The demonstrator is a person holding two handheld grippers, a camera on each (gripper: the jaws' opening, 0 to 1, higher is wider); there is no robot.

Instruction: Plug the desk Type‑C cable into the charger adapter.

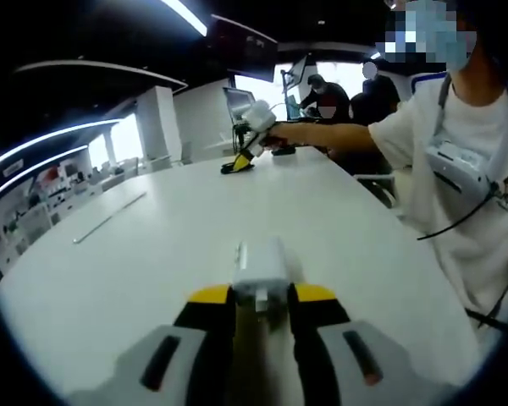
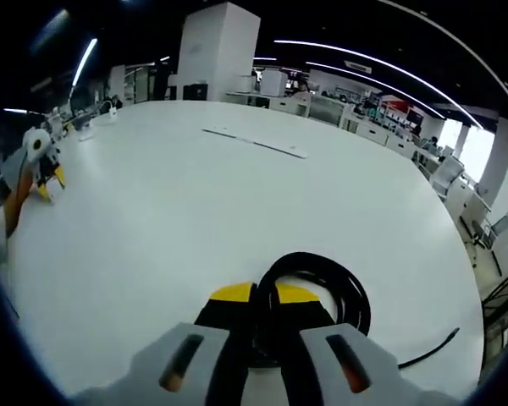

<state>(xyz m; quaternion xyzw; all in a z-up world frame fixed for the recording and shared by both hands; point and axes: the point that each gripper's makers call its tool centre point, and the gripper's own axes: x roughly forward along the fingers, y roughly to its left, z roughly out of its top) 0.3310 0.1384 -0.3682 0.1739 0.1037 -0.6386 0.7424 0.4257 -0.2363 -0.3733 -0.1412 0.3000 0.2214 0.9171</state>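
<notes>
The left gripper (image 1: pixel 261 298) has its jaws closed on the white adapter (image 1: pixel 260 269), which sits between the yellow tips and points out over the white table (image 1: pixel 152 254). The right gripper (image 2: pixel 265 306) has its jaws drawn in around the black cable (image 2: pixel 322 283), coiled on the table just ahead of the tips; they look clamped on a strand, though the plug end is not clear, and one loose end (image 2: pixel 432 347) trails off to the side. In the left gripper view the right gripper shows far across the table (image 1: pixel 237 162), held out by the person's arm (image 1: pixel 330 134); in the right gripper view the left gripper sits at the far edge (image 2: pixel 46 182). So the two parts are each in hand but well apart. By my reading, both pickups are done; bringing plug and adapter together, lining up the port and pushing in are all left.
</notes>
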